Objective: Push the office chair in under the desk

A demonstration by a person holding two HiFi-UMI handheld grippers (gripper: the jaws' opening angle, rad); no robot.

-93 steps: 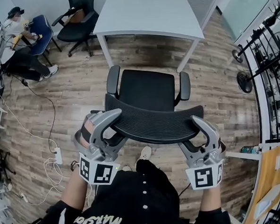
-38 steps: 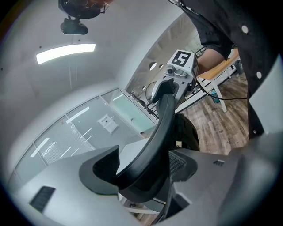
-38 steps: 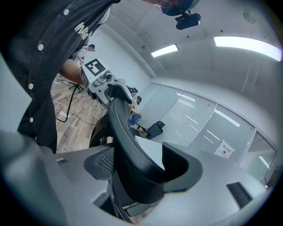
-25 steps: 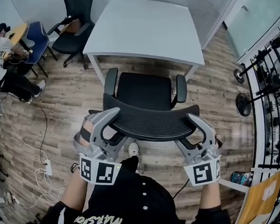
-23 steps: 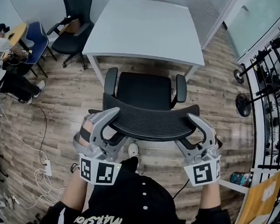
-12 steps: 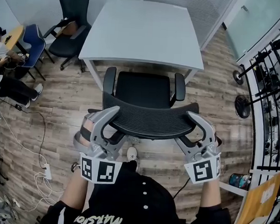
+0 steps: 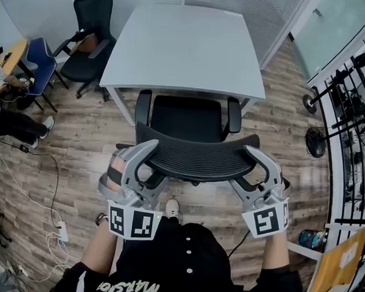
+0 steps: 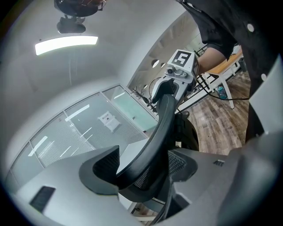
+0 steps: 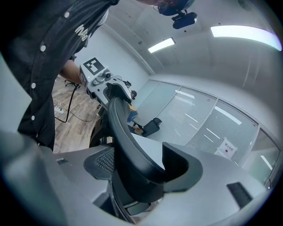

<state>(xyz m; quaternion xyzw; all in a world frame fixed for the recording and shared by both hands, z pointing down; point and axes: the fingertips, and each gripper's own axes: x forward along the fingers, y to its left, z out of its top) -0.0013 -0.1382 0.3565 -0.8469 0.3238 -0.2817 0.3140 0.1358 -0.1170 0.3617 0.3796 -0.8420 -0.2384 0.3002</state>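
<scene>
The black office chair [image 7: 187, 119] faces the white desk [image 7: 185, 50], and the front of its seat reaches just under the desk's near edge. Its curved mesh backrest [image 7: 197, 162] is nearest me. My left gripper [image 7: 149, 166] is shut on the backrest's left end, my right gripper [image 7: 247, 171] on its right end. The left gripper view shows the backrest rim [image 8: 159, 132] clamped between the jaws, with the right gripper [image 8: 177, 70] at its far end. The right gripper view shows the same rim [image 9: 124, 137] held, with the left gripper [image 9: 99, 77] beyond.
A second black chair [image 7: 88, 25] and a blue chair [image 7: 40, 59] stand left of the desk, beside a seated person [image 7: 0, 94]. Cables and a power strip [image 7: 60, 230] lie on the wood floor at the left. Metal racks [image 7: 352, 91] and a fan [image 7: 315, 141] line the right.
The chair has rolled forward toward the desk with both grippers still clamped on its backrest. Its seat front and armrests now reach the desk's near edge.
</scene>
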